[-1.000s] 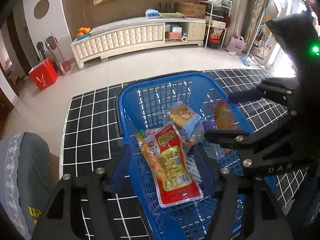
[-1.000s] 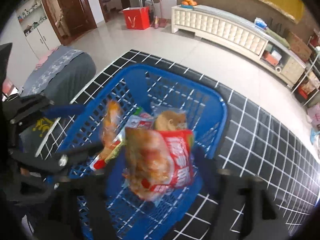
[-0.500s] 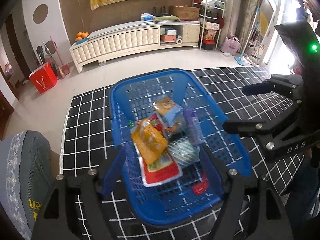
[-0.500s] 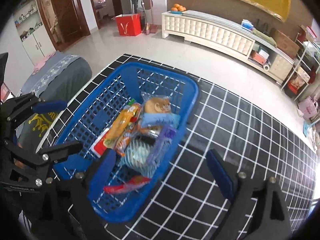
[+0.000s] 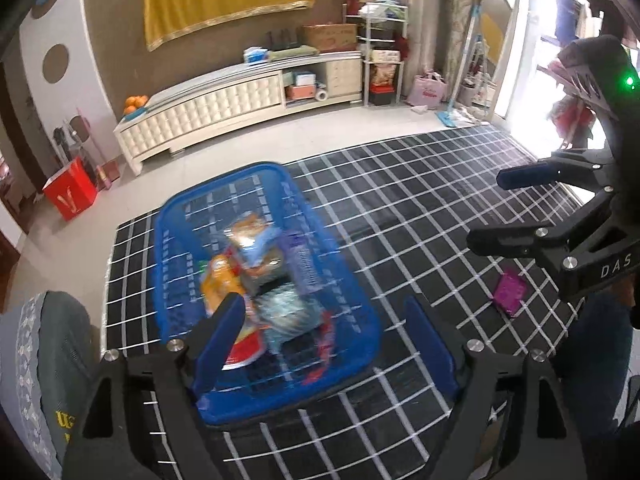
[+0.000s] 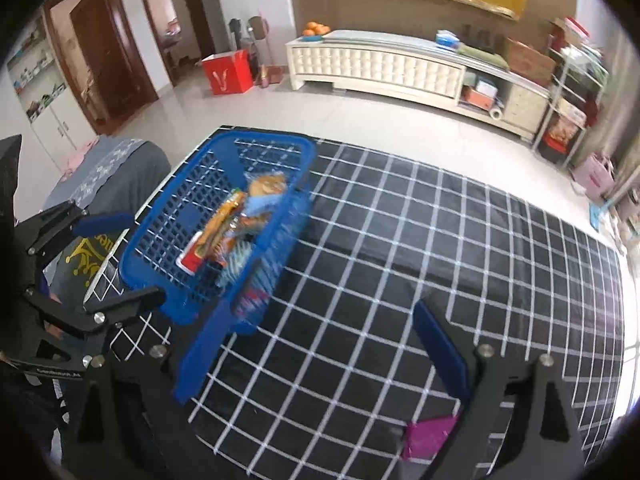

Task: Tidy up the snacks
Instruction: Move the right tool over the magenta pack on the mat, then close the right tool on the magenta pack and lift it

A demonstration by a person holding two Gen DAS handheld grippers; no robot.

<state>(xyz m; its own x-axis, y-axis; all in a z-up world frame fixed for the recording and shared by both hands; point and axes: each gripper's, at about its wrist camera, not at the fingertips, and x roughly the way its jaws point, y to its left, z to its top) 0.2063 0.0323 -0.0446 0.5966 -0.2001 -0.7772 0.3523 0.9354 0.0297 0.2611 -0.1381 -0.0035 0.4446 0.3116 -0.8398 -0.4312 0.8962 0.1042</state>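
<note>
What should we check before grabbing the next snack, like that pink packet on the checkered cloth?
1. Left gripper empty, jaws apart: ok.
2. Right gripper empty, jaws apart: ok.
3. Blue basket upright on the checkered cloth: ok.
4. Snacks inside the basket, none hanging over the rim: ok.
5. Pink packet still outside the basket: not ok.
6. Packet lying flat enough to pinch: cannot tell.
</note>
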